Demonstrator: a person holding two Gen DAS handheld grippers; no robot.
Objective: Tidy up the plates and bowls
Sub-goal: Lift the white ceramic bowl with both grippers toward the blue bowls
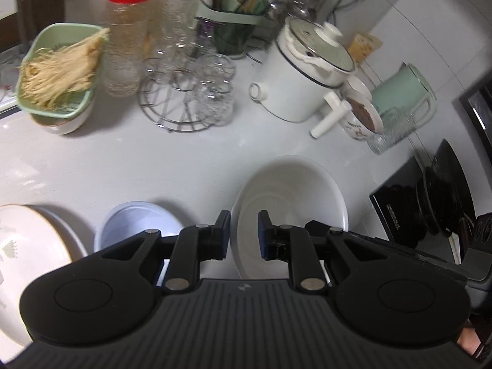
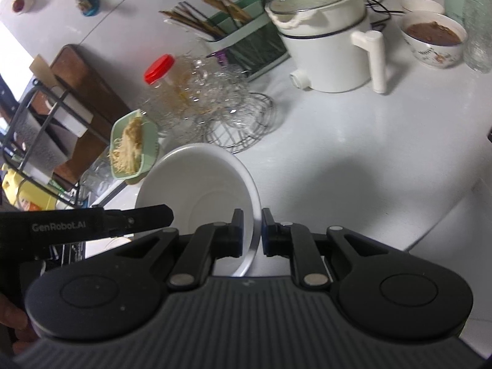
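A large white bowl (image 1: 292, 203) is held tilted above the white counter; it also shows in the right wrist view (image 2: 196, 190). My right gripper (image 2: 251, 233) is shut on the bowl's right rim, one finger inside and one outside. My left gripper (image 1: 244, 233) is open, its jaws straddling the bowl's left rim without a clear clamp. A small pale blue bowl (image 1: 138, 227) sits left of it, and a white patterned plate (image 1: 27, 252) lies at the far left. The right gripper's body (image 1: 446, 255) enters from the right in the left wrist view.
Behind stand a white electric pot (image 1: 307, 77), a wire rack of glasses (image 1: 184, 92), a red-lidded jar (image 1: 126, 37), a green tray of noodles (image 1: 58, 70), a chopstick holder (image 1: 233, 15), a filled bowl (image 2: 433, 40) and a mint kettle (image 1: 402, 92). A black stove (image 1: 430, 203) lies right.
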